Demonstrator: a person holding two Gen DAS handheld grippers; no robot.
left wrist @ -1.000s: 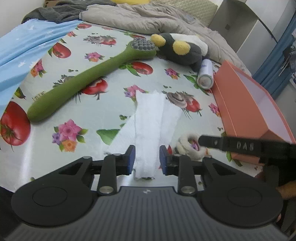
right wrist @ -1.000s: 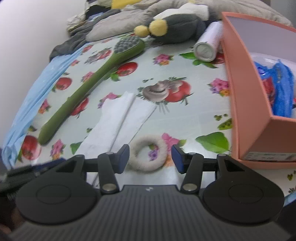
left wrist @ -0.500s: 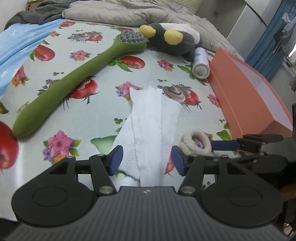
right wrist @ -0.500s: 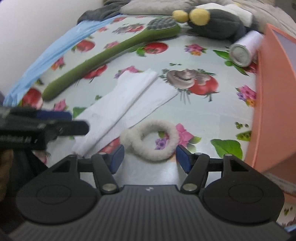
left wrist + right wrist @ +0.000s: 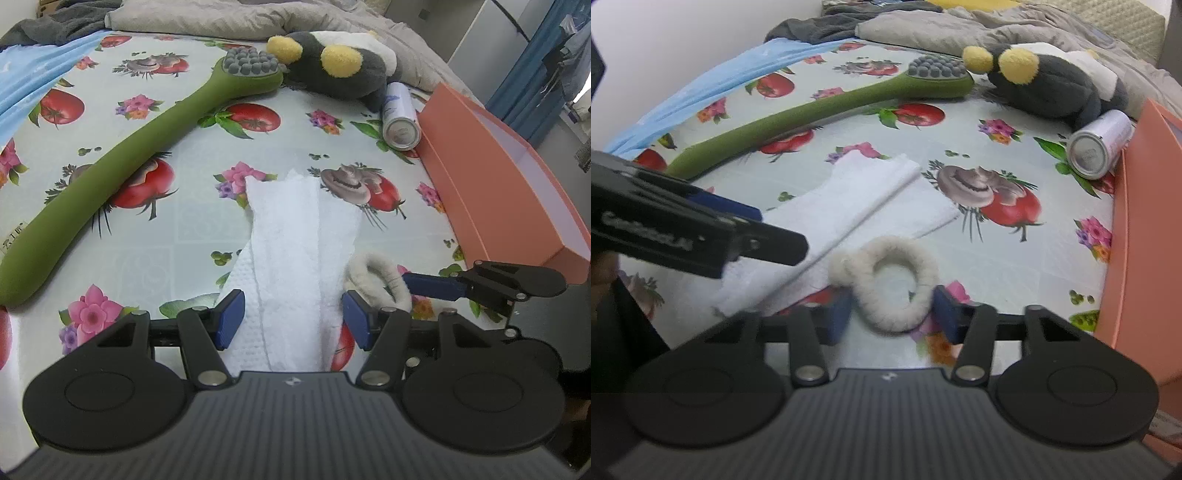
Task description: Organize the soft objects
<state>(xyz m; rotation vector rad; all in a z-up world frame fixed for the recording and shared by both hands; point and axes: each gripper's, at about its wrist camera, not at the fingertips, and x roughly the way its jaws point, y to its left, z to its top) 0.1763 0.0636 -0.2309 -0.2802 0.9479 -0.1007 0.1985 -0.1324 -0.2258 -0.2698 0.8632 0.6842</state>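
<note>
Bed's covered with a tomato-and-flower print cloth, rumpled grey bedding behind it. The left hand-held gripper hangs released, jaws spread wide either side of the near end of a white paper towel lying flat. Just to its right, the right hand-held gripper is closing its jaws around a fuzzy white scrunchie, pads right at its sides, though I can't tell if they're pressing yet. Further ahead: a green long-handled brush, a grey plush toy, a can. An orange box is off to the right.
</note>
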